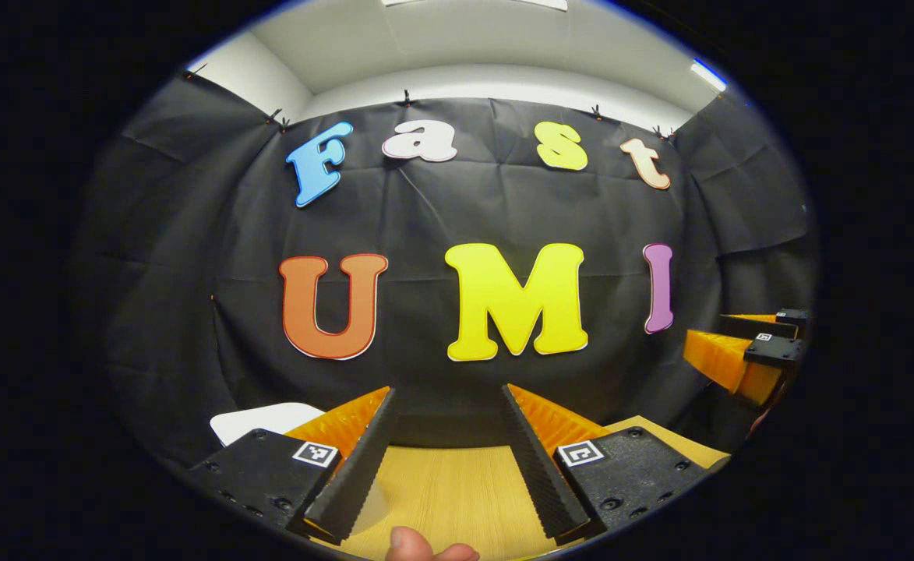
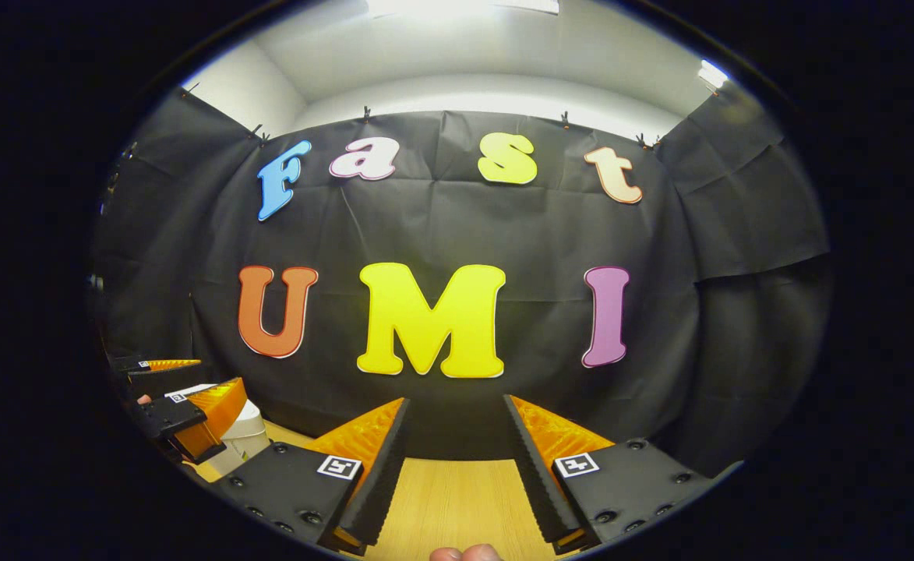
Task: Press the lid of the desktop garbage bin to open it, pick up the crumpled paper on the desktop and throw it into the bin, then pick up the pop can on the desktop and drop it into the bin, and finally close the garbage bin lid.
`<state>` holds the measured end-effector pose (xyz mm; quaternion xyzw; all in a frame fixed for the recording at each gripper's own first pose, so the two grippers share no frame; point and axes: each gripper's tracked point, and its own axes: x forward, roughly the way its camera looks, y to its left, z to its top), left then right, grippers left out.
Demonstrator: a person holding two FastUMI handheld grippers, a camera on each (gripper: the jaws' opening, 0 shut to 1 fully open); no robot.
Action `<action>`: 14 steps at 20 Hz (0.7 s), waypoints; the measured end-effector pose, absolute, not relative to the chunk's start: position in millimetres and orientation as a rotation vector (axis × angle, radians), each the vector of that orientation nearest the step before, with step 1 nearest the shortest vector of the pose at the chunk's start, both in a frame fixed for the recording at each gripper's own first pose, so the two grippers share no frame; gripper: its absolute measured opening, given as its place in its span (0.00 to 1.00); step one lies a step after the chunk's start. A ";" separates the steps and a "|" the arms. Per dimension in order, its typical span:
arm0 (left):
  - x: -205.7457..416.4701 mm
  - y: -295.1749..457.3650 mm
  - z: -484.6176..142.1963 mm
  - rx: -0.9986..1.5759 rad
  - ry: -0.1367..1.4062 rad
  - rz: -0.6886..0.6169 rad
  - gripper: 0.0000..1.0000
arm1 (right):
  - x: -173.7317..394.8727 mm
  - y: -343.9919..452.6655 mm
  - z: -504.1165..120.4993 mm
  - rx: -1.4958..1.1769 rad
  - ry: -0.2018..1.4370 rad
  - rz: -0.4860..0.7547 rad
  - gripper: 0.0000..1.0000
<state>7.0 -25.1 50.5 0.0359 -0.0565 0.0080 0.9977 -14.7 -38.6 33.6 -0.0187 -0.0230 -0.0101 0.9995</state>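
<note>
The garbage bin [image 2: 245,436] is a white shape at the lower left of the right gripper view, standing on the wooden table [image 2: 457,499] close to the black cloth wall [image 2: 503,234]; in the left gripper view a white flat patch [image 1: 266,421], probably its lid, peeks out just behind that gripper's left finger.

The left gripper [image 1: 447,460] holds its two fingers spread wide apart with nothing between them, only bare table [image 1: 449,491] showing in the gap. A fingertip of the person's hand [image 1: 429,549] shows at the bottom edge below the gap.

The right gripper [image 2: 453,467] also has its fingers parted wide and grips nothing, with bare wood in the gap and a bit of the person's hand [image 2: 464,553] at the bottom edge.

Outward from the bin in the right gripper view, the left gripper sits just in front of and partly over it, at the left edge. In the left gripper view the right gripper appears at the far right edge, well apart from the white patch, its fingers seemingly parted. The cloth wall hangs behind the table, with a pale ceiling [image 1: 464,47] above it.
</note>
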 end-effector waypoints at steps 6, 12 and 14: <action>-2.8 -29.1 54.8 0.051 -0.125 0.000 0.89 | -14.2 -31.4 24.5 -0.026 -0.038 -0.004 0.74; -1.9 -26.3 53.6 0.039 -0.112 0.009 0.93 | -12.4 -22.6 22.9 -0.026 -0.031 0.019 0.75; -0.6 -25.3 52.4 0.039 -0.106 0.012 0.93 | -11.6 -19.4 21.7 -0.031 -0.028 0.026 0.75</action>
